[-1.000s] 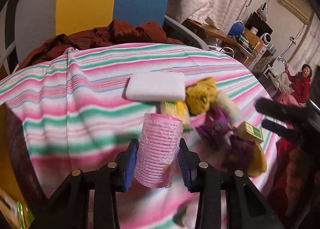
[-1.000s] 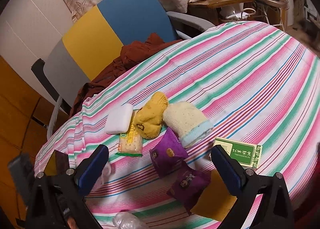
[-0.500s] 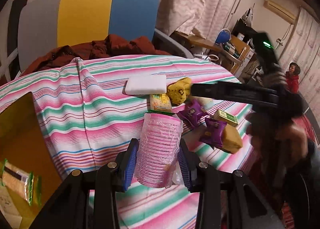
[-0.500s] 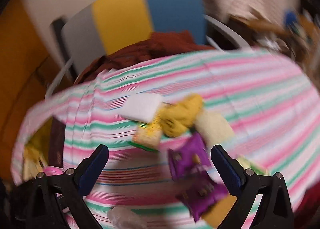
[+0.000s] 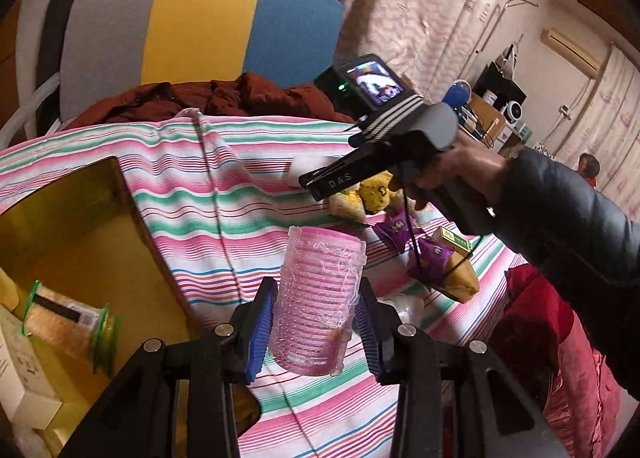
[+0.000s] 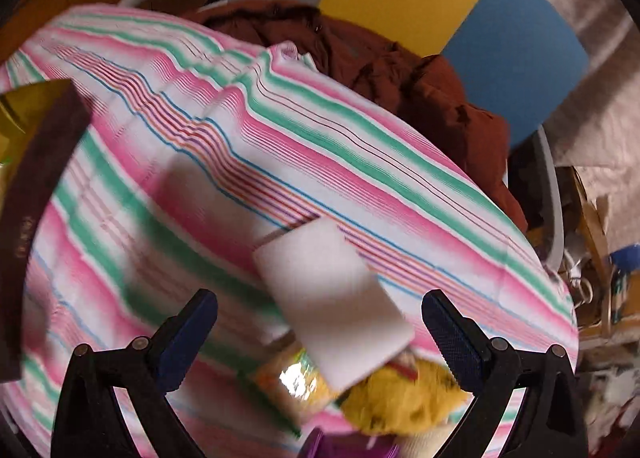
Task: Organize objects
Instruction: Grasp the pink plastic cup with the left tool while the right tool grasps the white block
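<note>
Item 1, left gripper (image 5: pixel 316 322): my blue pads are clamped on one pink hair roller (image 5: pixel 320 298), held upright in the air above the near part of the striped tablecloth (image 5: pixel 192 226). Loose plastic film clings to the roller.

Item 2, right gripper (image 6: pixel 320 332): jaws spread wide, nothing between them, hovering over one white sponge block (image 6: pixel 332 298) that lies flat on the cloth. In the left view the person's hand (image 5: pixel 452 174) holds this tool above the far pile.

Item 3, yellow-lined box (image 5: pixel 72 250): open, at the left edge of the table, just left of the roller. Inside I count one green-edged snack packet (image 5: pixel 64 314) and one white carton (image 5: pixel 20 370) at the near left.

Item 4, loose goods right of the roller: two purple packets (image 5: pixel 432 258), one green and white box (image 5: pixel 454 238), one yellow knitted piece (image 5: pixel 376 190), one yellow snack packet (image 6: pixel 292 378) partly under the sponge. Other pieces there are hidden by the tool.

Risks, as I judge them: the roller is light and ribbed, so a slack squeeze or a quick swing toward the box could let it slip or roll off the table's near edge; the trailing film could snag a pad on release. The right view is blurred, so a closing on the sponge now might miss or catch the packet beneath.
</note>
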`<state>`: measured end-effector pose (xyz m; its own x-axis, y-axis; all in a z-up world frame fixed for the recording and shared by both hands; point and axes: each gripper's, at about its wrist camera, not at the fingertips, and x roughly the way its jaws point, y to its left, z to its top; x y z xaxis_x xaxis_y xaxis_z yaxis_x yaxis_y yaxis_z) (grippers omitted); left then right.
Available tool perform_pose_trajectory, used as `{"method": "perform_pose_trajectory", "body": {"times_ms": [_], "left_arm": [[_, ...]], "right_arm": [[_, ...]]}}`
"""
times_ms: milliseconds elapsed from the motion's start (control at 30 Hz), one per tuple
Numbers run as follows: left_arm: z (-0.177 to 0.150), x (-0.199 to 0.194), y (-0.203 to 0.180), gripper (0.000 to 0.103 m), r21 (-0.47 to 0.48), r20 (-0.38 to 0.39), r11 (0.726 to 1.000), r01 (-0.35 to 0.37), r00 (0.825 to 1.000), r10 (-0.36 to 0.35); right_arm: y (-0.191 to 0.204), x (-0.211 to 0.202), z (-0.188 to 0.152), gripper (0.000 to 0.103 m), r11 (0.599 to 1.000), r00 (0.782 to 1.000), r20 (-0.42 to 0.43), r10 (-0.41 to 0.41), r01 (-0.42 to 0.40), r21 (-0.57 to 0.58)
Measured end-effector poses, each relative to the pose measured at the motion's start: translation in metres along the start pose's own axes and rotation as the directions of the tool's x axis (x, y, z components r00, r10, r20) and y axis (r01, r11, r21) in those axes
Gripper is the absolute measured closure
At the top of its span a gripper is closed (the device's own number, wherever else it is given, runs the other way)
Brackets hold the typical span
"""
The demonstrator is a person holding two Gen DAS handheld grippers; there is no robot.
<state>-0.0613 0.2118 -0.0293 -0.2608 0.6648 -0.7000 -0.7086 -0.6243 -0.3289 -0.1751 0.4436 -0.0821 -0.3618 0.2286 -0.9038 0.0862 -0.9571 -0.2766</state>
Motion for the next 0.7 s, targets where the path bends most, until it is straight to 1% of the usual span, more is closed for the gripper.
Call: {"method": "perform_pose_trajectory", "body": {"times_ms": [100,133,167,200,233,267,300,333,400,467,500,567,600,633,700], "left_arm": [[-0.001,-0.001,0.005,0.064,-0.018,-0.004,1.000,0.004,1.000,-0.004],[-0.002,0.000,0.006,0.064,-0.020,-0.006,1.000,0.004,1.000,-0.004],[-0.003,-0.001,0.007,0.064,-0.024,-0.007,1.000,0.005,1.000,-0.006],[-0.004,0.000,0.008,0.064,-0.028,-0.008,1.000,0.008,1.000,-0.008],[-0.004,-0.001,0.008,0.064,-0.030,-0.008,0.999,0.011,1.000,-0.011],[-0.005,-0.001,0.007,0.064,-0.030,-0.007,0.999,0.011,1.000,-0.012],[-0.006,-0.002,0.007,0.064,-0.031,-0.006,0.999,0.012,1.000,-0.013],[-0.007,-0.003,0.008,0.064,-0.032,-0.006,0.999,0.014,1.000,-0.015],[-0.008,-0.005,0.008,0.064,-0.034,-0.003,0.999,0.013,1.000,-0.013],[-0.010,-0.009,0.007,0.064,-0.033,0.003,0.999,0.012,1.000,-0.012],[-0.011,-0.010,0.007,0.064,-0.033,0.006,0.999,0.012,1.000,-0.012],[-0.012,-0.014,0.007,0.064,-0.032,0.011,0.999,0.012,1.000,-0.012],[-0.013,-0.016,0.006,0.064,-0.031,0.014,0.999,0.012,1.000,-0.011],[-0.014,-0.018,0.006,0.064,-0.031,0.017,0.999,0.012,1.000,-0.012],[-0.016,-0.022,0.004,0.064,-0.029,0.024,0.999,0.015,1.000,-0.014]], "right_arm": [[-0.001,0.014,0.007,0.000,1.000,0.999,-0.045,0.001,-0.002,-0.025],[-0.001,0.017,0.008,0.006,1.000,0.998,-0.056,-0.006,0.004,-0.030],[-0.001,0.017,0.008,0.016,1.000,0.998,-0.058,0.000,-0.002,-0.029],[-0.002,0.016,0.008,0.046,1.000,0.998,-0.056,0.001,-0.003,-0.027],[-0.001,0.015,0.009,0.044,1.000,0.999,-0.051,-0.008,0.007,-0.023],[-0.001,0.011,0.008,0.045,1.000,0.999,-0.044,-0.004,0.003,-0.016],[-0.001,0.007,0.006,0.071,1.000,0.999,-0.037,0.011,-0.011,-0.010],[0.000,0.004,0.005,0.101,1.000,0.999,-0.031,0.012,-0.012,-0.011],[-0.002,-0.006,0.002,0.100,1.000,1.000,-0.007,-0.013,0.013,0.017],[-0.004,-0.015,-0.001,0.100,0.999,1.000,0.010,0.018,-0.019,0.043],[-0.005,-0.020,-0.003,0.095,0.998,0.999,0.018,0.029,-0.030,0.047],[-0.007,-0.027,-0.006,0.062,0.996,0.999,0.028,0.046,-0.048,0.072],[-0.008,-0.029,-0.008,0.027,0.996,0.998,0.028,0.049,-0.051,0.077],[-0.010,-0.032,-0.010,0.011,0.996,0.998,0.039,0.043,-0.046,0.074],[-0.010,-0.035,-0.012,0.011,0.998,0.999,0.042,0.034,-0.036,0.047]]}}
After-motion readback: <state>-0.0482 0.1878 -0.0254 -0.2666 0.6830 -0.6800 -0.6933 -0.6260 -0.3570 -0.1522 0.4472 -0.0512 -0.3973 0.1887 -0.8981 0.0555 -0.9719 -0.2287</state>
